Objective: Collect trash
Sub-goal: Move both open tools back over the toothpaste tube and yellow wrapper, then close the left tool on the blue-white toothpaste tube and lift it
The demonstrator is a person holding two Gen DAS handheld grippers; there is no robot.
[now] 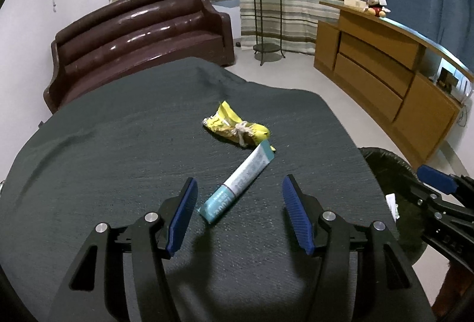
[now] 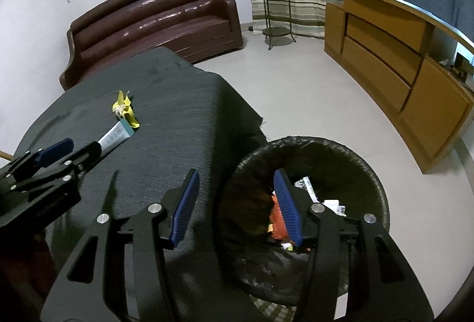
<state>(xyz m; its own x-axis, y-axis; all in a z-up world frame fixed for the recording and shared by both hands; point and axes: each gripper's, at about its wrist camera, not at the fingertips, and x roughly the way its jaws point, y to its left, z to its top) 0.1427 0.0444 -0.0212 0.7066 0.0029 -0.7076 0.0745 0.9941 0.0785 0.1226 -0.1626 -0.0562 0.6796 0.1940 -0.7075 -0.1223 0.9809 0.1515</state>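
Observation:
A teal and white tube [image 1: 237,181] lies on the dark cloth-covered table [image 1: 118,144], its near end between my left gripper's fingers. My left gripper [image 1: 238,197] is open and low over it. A crumpled yellow wrapper [image 1: 234,126] lies just beyond the tube. In the right wrist view the tube [image 2: 114,136] and wrapper [image 2: 126,110] show at the left, with the left gripper [image 2: 71,151] at the tube. My right gripper [image 2: 235,191] is open and empty, over the near rim of a black-lined trash bin [image 2: 370,173] holding paper scraps.
The bin [image 1: 385,167] stands on the floor off the table's right edge. A brown sofa [image 1: 142,34] is behind the table. A wooden cabinet [image 1: 385,70] runs along the right. A plant stand [image 1: 266,10] is by the curtains.

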